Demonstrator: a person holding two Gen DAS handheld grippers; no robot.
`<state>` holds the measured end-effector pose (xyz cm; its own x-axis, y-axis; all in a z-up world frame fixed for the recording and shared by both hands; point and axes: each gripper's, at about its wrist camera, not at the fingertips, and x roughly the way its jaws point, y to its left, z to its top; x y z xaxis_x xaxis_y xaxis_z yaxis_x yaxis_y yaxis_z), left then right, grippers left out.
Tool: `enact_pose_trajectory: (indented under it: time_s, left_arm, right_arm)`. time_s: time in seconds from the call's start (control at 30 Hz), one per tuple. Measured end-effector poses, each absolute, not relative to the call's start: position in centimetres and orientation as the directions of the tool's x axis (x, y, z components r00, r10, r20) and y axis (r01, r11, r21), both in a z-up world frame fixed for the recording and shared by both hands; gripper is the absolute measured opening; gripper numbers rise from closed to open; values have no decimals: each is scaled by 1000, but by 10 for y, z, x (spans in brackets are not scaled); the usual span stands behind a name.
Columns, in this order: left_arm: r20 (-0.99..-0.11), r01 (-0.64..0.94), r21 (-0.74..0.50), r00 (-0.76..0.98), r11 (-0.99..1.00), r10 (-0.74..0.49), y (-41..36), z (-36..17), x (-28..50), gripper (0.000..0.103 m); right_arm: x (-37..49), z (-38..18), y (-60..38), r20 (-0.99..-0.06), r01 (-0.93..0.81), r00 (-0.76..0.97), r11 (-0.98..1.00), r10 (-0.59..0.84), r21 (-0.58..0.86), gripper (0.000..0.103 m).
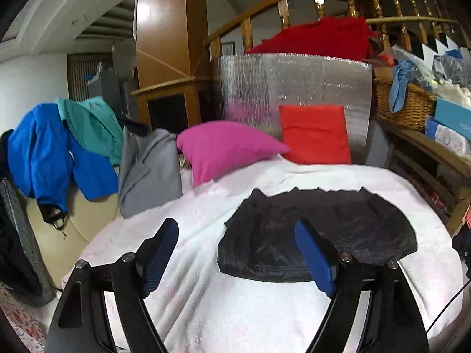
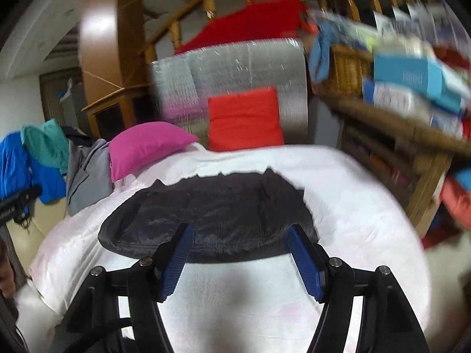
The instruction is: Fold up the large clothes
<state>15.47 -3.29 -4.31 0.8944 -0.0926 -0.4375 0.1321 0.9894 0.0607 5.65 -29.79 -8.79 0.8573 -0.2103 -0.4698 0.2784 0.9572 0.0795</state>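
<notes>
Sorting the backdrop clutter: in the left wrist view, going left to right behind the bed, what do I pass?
Blue jacket → teal garment → grey garment → pink pillow → red pillow → wicker basket.

Both wrist cameras looked forward and slightly down from close above the bed (image 1: pixel 206 309), the left one from farther left; both shared the black garment (image 1: pixel 338 235) and red cushion (image 2: pixel 244 117).

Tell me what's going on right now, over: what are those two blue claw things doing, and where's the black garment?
Left tool open, empty. Right tool open, empty. Black garment lying folded on white blanket, untouched. Nothing in the way.
</notes>
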Motion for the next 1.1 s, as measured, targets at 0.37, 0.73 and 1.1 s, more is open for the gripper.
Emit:
enact_pose_trajectory:
  time_s: [0.37,0.73,1.1]
  left_arm:
    - [-304,114,90,949,989,-81,-29,7,80,94]
    - [-228,125,99,968,987,-100,-26,39,25,96]
    - [-160,113,90,982,989,-98,-22,61,-2,101]
  right_arm:
    - [-23,-11,-256,-305,379,881,925,-362,-2,85]
    - [-79,20,-235,-325,392,877,918,-355,55,85]
    - [-92,29,-232,-337,397,875,913,-348,89,86]
